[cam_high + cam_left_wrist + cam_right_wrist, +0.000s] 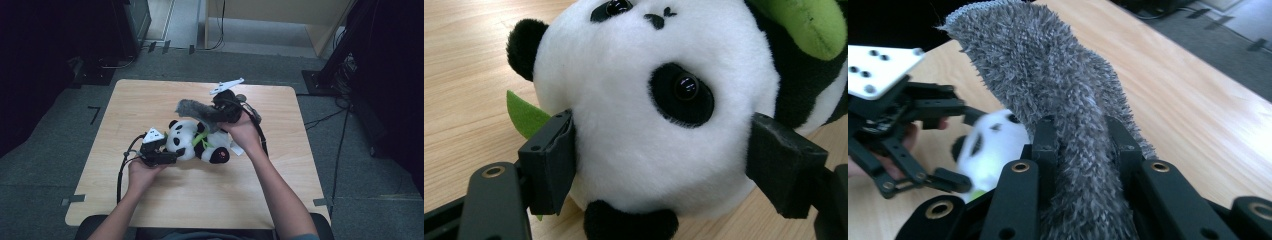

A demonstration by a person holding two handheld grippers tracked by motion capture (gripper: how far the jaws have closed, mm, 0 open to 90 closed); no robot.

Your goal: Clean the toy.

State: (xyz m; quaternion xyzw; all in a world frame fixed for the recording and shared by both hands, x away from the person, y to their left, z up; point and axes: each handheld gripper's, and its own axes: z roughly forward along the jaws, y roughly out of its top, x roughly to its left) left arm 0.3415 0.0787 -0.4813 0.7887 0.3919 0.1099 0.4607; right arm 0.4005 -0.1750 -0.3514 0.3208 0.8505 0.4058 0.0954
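I see a black-and-white plush panda [197, 141] with green leaf trim lying on its side mid-table, and a shaggy grey cloth [197, 112] held lifted, drooping just above it.

1 plush panda [192, 142], 1 grey shaggy cloth [200, 112]. 2 grippers: left gripper [167, 156], right gripper [222, 107]. 1 table [150, 95]

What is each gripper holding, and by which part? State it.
Right gripper pinches the grey cloth near its lower end. Left gripper straddles the panda head, grip uncertain.
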